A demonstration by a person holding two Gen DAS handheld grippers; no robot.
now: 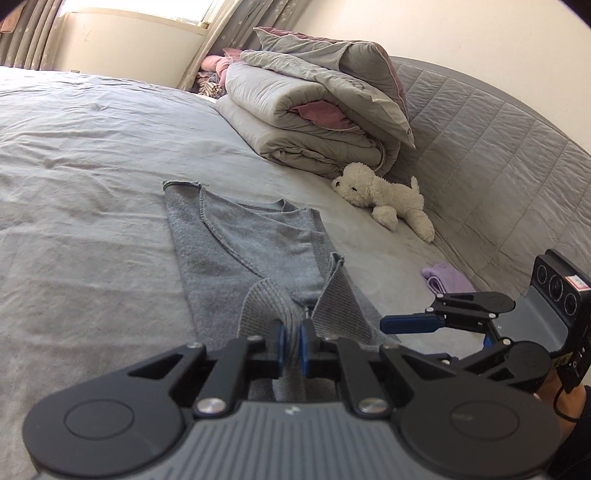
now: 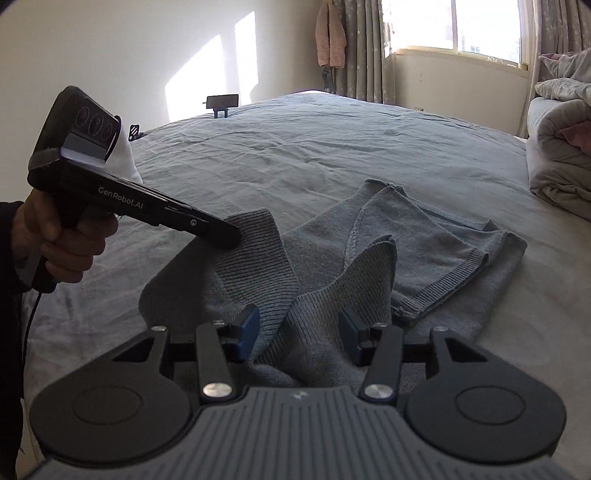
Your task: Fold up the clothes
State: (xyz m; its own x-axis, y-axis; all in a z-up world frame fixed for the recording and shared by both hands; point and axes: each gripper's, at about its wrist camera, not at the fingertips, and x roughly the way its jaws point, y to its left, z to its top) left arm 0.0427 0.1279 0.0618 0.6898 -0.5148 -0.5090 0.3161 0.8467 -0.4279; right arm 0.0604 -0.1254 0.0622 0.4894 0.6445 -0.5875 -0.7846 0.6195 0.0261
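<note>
Sweater [image 1: 236, 251] lay on the bed [image 1: 85, 155], its ribbed hem lifted toward me. My left gripper [image 1: 290, 334] had its jaws clenched on that hem; my right gripper [image 2: 299, 328] had its jaws released, cloth loose between.

Big grey bed sheet [image 1: 92, 155], pretty wrinkled. A folded grey quilt [image 1: 295, 122] with pink lining is stacked near the quilted grey headboard [image 1: 498, 155], with a pillow [image 1: 354, 70] lying on top. A white plush dog [image 1: 388, 199] flops just beside the quilt, and a small lilac cloth [image 1: 445, 278] sits near the headboard. Curtains [image 2: 364, 48] frame a sunny window [image 2: 454, 26], and a pink garment [image 2: 330, 35] hangs next to them.
</note>
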